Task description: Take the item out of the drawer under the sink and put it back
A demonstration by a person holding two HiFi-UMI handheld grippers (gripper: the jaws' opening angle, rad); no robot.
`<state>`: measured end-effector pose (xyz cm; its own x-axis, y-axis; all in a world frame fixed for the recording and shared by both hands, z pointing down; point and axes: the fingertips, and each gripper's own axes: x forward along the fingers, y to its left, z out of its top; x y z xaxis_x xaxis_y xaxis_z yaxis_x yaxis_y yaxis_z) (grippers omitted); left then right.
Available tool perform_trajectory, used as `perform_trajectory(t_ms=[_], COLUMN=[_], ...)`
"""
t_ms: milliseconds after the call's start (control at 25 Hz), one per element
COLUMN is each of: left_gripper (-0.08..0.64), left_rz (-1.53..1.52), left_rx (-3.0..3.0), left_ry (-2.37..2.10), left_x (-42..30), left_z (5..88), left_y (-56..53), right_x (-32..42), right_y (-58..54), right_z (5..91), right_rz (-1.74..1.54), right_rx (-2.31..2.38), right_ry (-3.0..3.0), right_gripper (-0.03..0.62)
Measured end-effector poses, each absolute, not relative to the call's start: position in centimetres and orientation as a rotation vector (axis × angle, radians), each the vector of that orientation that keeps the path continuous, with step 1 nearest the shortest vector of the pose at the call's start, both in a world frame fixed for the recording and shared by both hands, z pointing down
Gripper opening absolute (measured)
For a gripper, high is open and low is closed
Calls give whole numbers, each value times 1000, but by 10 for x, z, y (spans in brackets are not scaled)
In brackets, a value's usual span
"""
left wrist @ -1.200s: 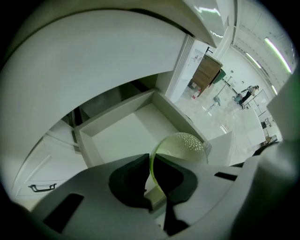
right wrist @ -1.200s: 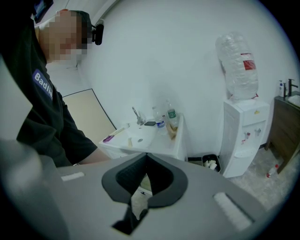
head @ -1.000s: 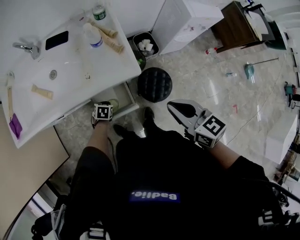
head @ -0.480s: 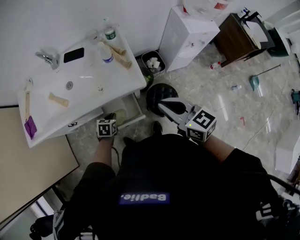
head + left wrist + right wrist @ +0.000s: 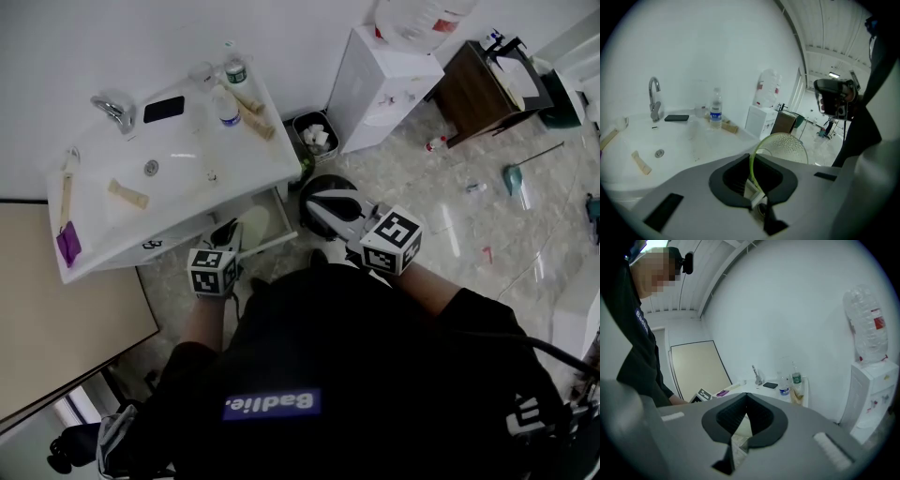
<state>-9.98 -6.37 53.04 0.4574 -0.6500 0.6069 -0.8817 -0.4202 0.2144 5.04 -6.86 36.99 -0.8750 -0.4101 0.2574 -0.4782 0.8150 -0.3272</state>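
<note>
1. My left gripper (image 5: 231,238) has its fingers narrow, pinched on the green rim of the clear bowl (image 5: 253,223).
2. In the left gripper view, the rim of the bowl (image 5: 787,147) runs straight in between the fingers of the left gripper (image 5: 751,158). The dimpled body stands on edge and sticks out past the fingertips, up and to the right.
3. In the head view the bowl is over the open drawer (image 5: 281,217), just at the near edge of the sink (image 5: 178,173). The left gripper view looks down on the sink (image 5: 679,140), so the bowl is up at about that level.
4. My right gripper (image 5: 323,202) has its fingers together with nothing between them. The right gripper view shows the tips of the right gripper (image 5: 746,393) meeting. It is apart from the bowl, to the right of the drawer.
5. A black round stool (image 5: 317,183) stands just right of the drawer, partly under the right gripper.
6. On the sink surface:
   - the faucet (image 5: 114,108) is far left
   - the black phone (image 5: 164,109) is beside the faucet
   - the water bottle (image 5: 225,105) is at the far right corner
   - a tube (image 5: 127,194) is near left
   - a purple thing (image 5: 67,246) is at the near left edge
7. Right of the sink are a waste bin (image 5: 317,136), then a white water dispenser (image 5: 384,70) against the wall.
</note>
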Motion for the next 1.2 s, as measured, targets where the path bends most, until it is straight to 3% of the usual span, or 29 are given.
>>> perform_trajectory(t_ms=[640,1200], left_gripper=[23,23], left_rz=[267,131], left_rx=[2444,2497], left_ry=[-1379,-1427], left_x=[-101,-113], left_z=[382,358], left_y=[-21,-1], right_x=[-2,-30], right_y=[-57,-47], right_z=[368,382], right_rz=[545,536], right_rx=[583,508], right_ry=[-2857,-2829], right_gripper=[2,2])
